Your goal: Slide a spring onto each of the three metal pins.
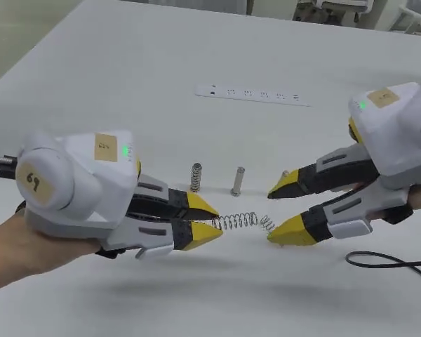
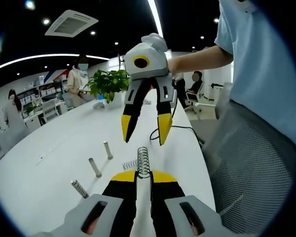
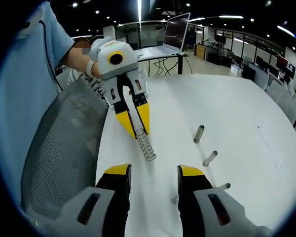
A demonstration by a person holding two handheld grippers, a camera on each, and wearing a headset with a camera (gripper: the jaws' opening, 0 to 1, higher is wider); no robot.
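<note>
My left gripper [image 1: 217,223] [image 2: 143,176] is shut on one end of a coil spring [image 1: 237,222] [image 2: 143,162] [image 3: 146,144], which sticks out level above the table. Facing it from the right, my right gripper [image 1: 279,214] [image 3: 154,173] stands open, its jaws around the spring's free end without touching it. Behind them stand three pins in a row: one wearing a spring [image 1: 196,177] [image 3: 199,134], a bare pin [image 1: 238,181] [image 3: 210,158], and a third pin [image 1: 285,173] [image 3: 222,186] partly hidden by the right gripper's upper finger. A loose spring [image 2: 130,164] [image 3: 175,198] lies on the table.
The white table [image 1: 126,84] carries a power strip [image 1: 252,94] at the back and a black cable [image 1: 393,262] at the near right. A mesh chair [image 3: 64,158] stands by the table's edge. A laptop [image 3: 175,32] and a plant [image 2: 108,84] sit far off.
</note>
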